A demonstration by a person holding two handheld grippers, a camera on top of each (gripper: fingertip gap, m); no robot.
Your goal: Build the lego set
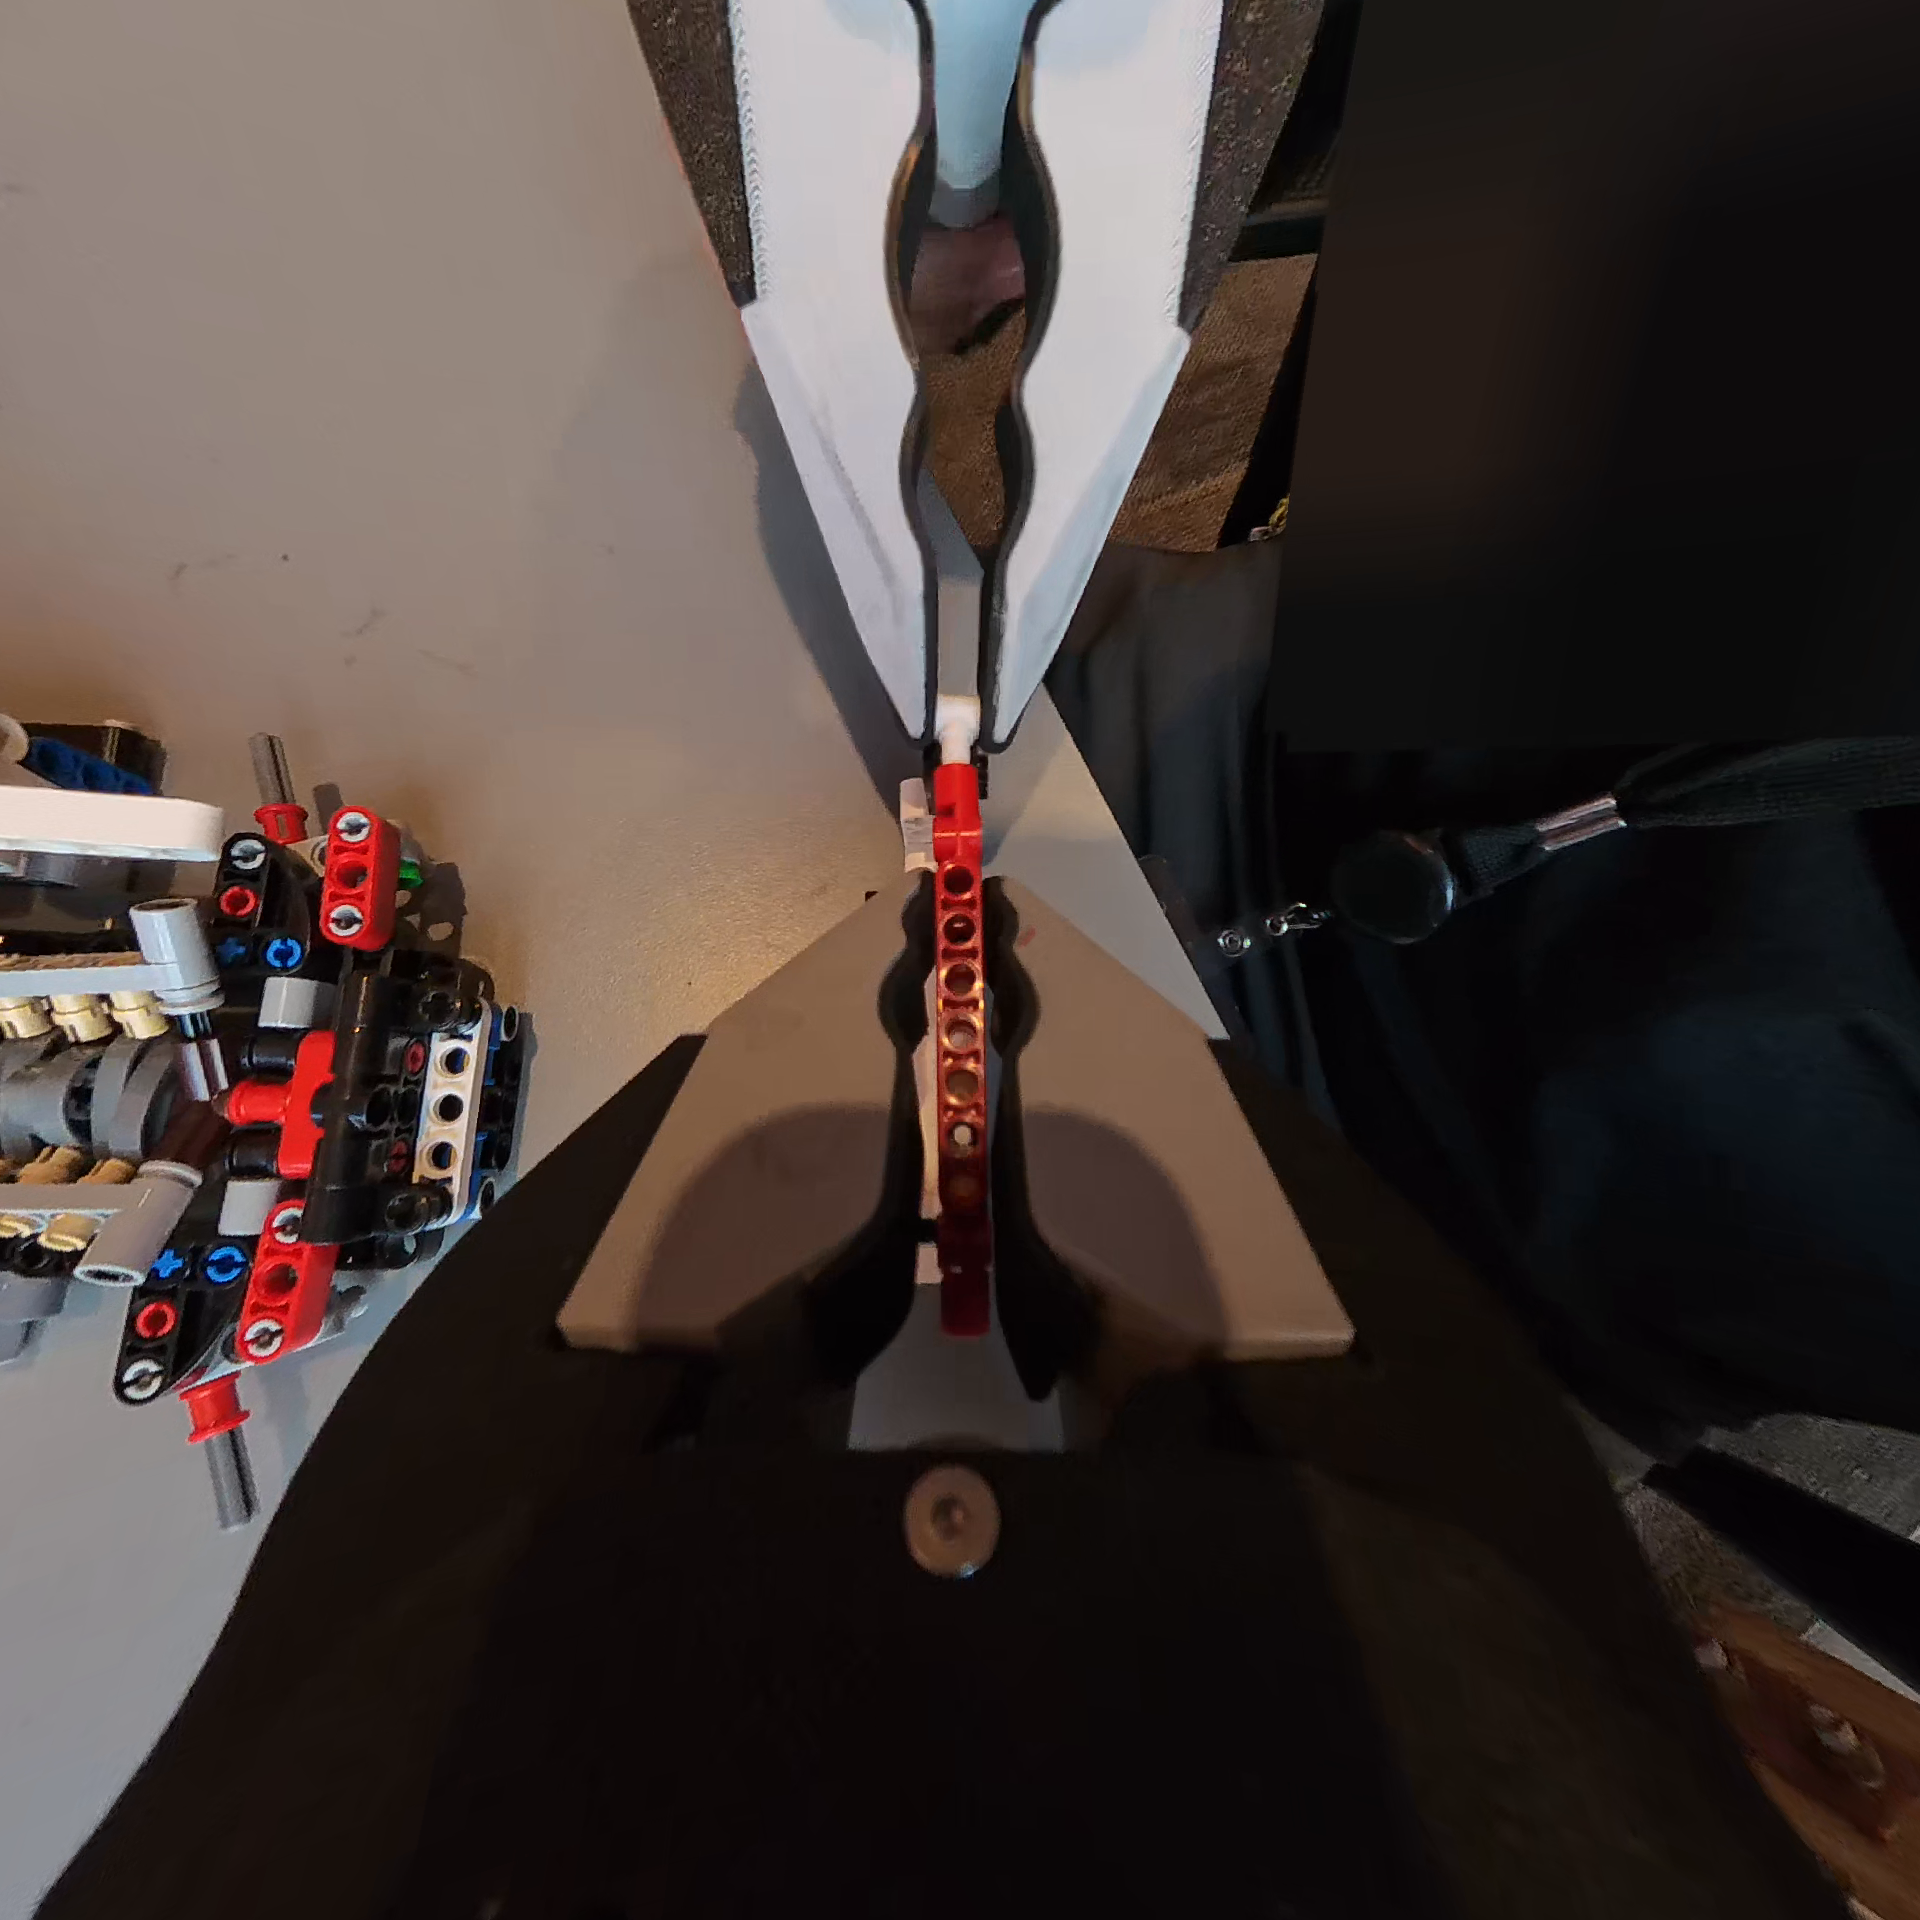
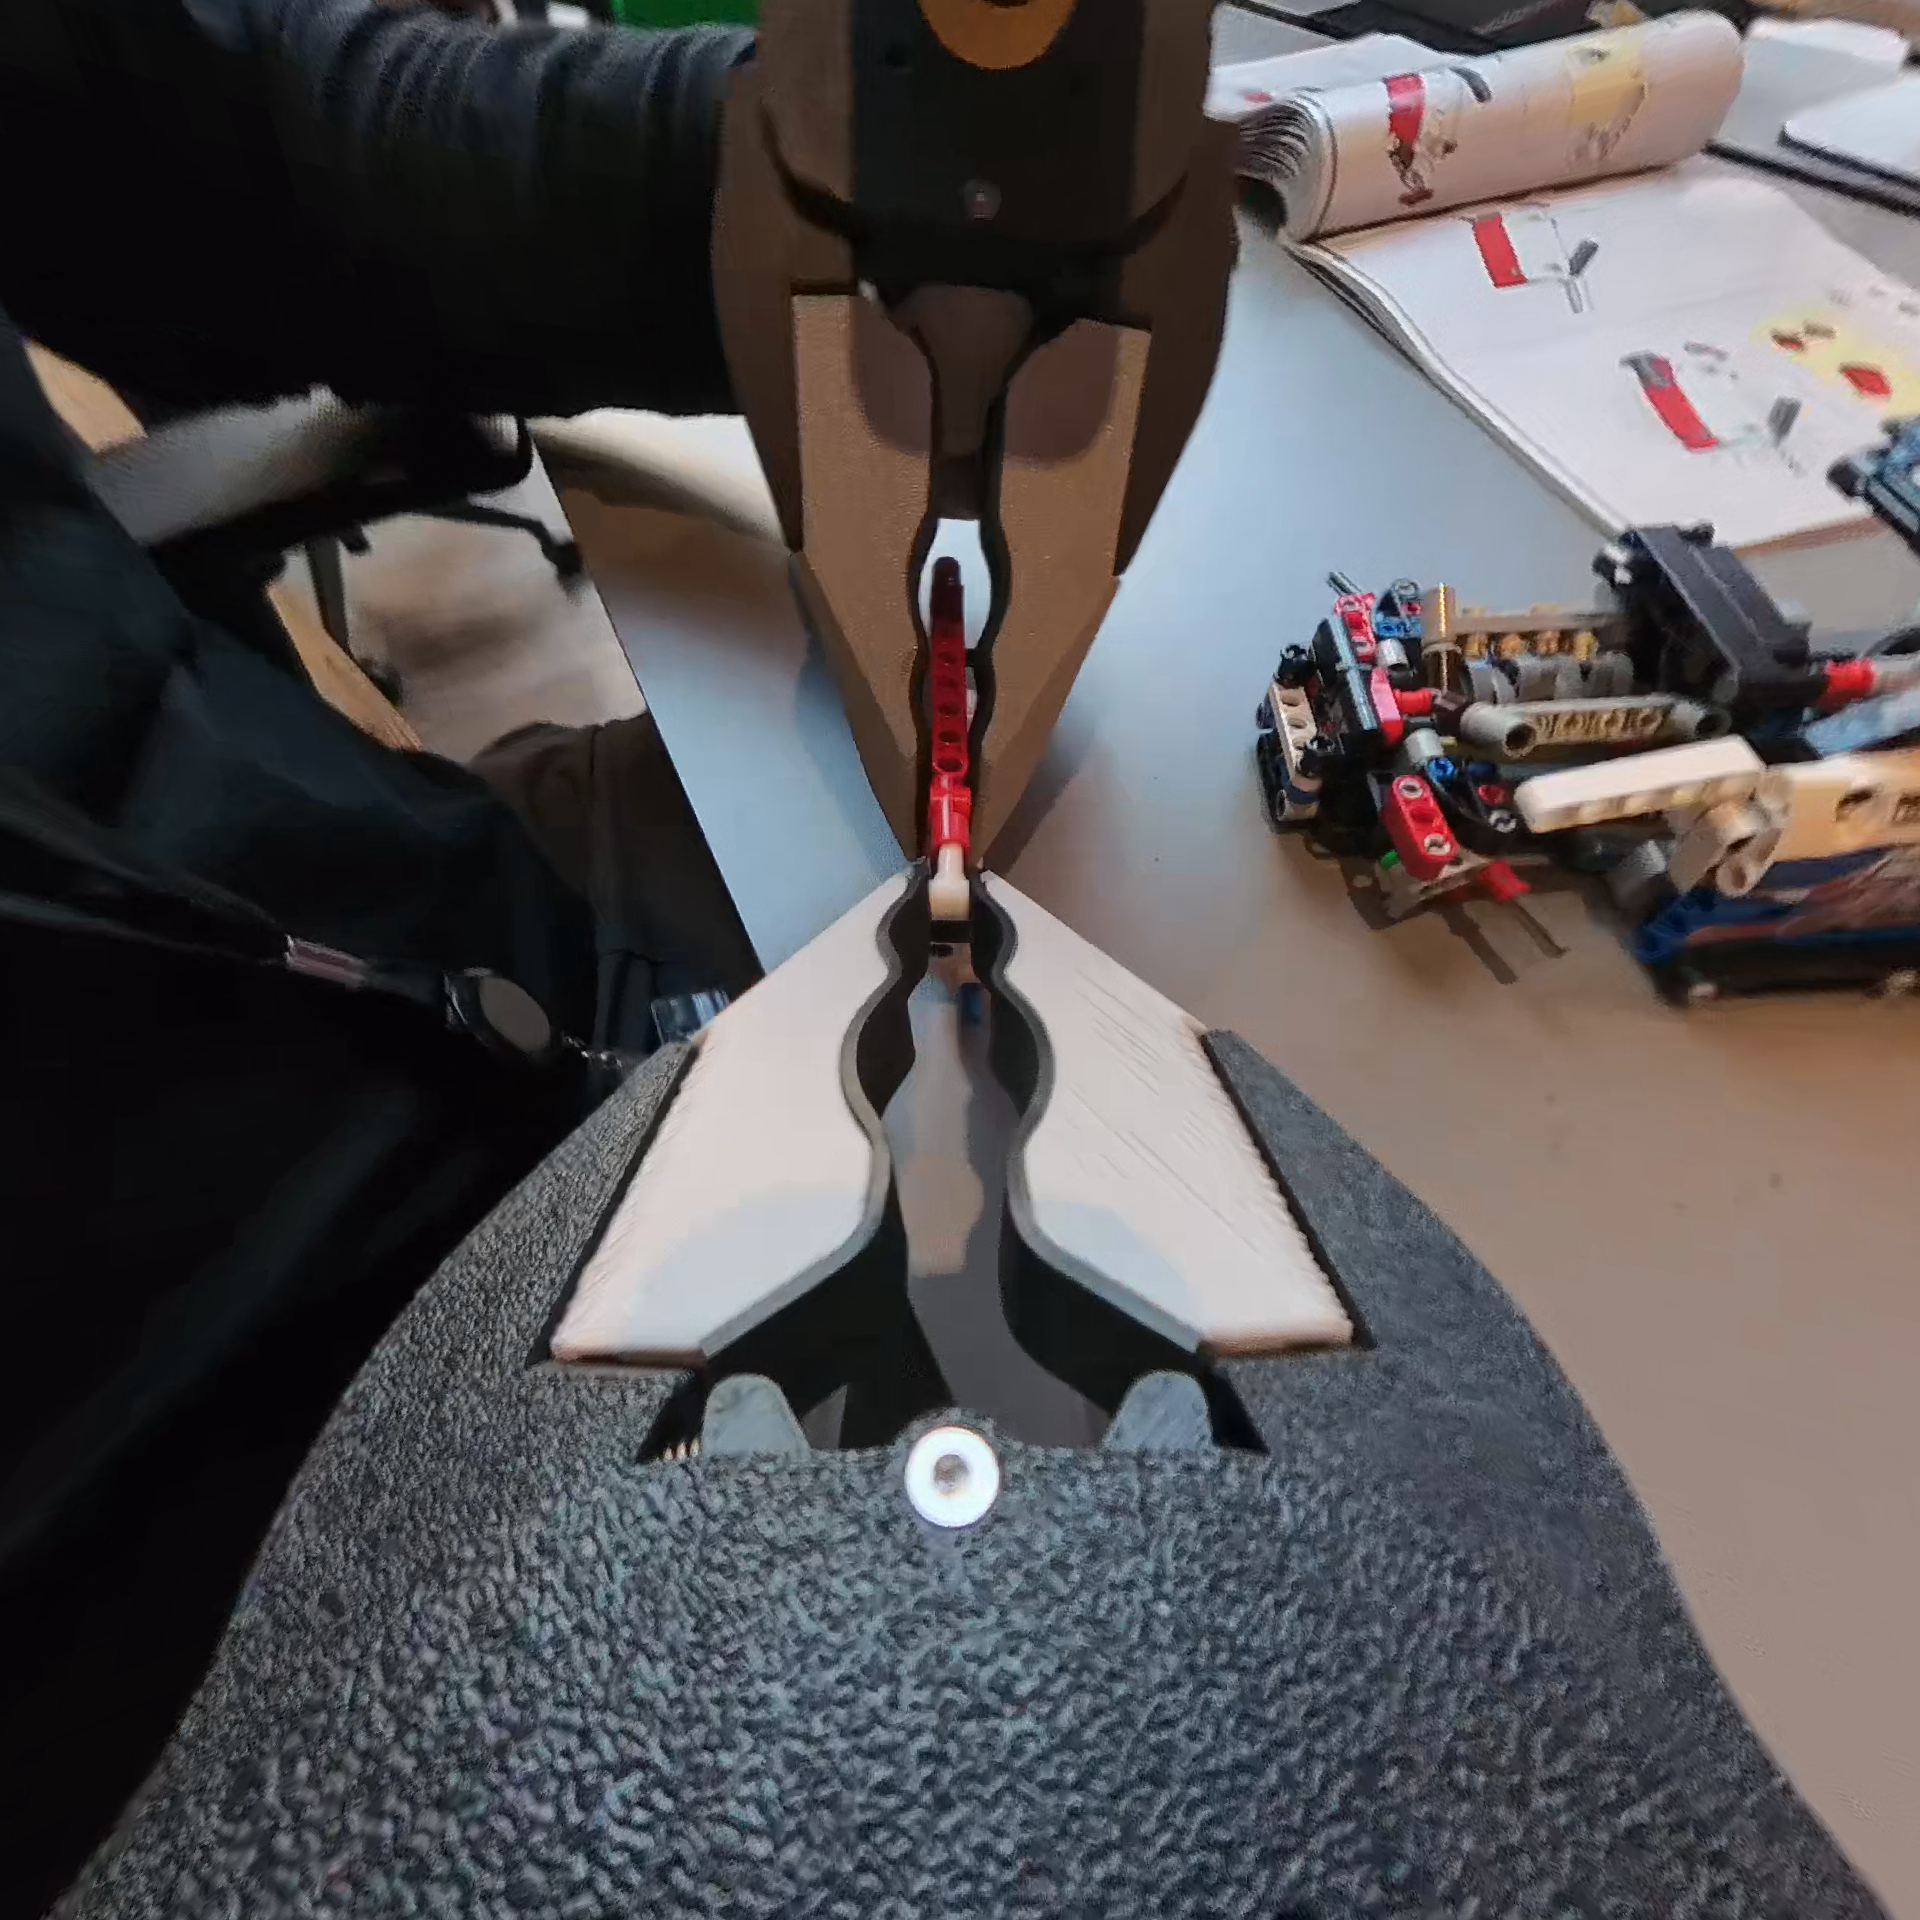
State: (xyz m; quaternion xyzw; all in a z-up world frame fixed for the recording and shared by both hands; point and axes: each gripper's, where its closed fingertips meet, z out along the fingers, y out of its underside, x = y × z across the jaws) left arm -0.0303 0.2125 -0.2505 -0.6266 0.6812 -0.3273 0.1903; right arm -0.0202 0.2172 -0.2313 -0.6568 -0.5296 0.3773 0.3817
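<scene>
Gripping a red holed beam (image 1: 958, 1049) lengthwise, my left gripper (image 1: 956, 904) meets my right gripper (image 2: 951, 894) tip to tip, its fingers pinching a small white connector (image 2: 948, 888) at the beam's end; the half-built model (image 2: 1558, 769) sits aside on the grey table (image 2: 1351, 1143)

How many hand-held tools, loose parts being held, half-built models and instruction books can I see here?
Tools: 2, left tool, right tool
Held parts: 2, red beam, white pin
Half-built models: 1, model
Instruction books: 1, booklet
Total: 6
</scene>
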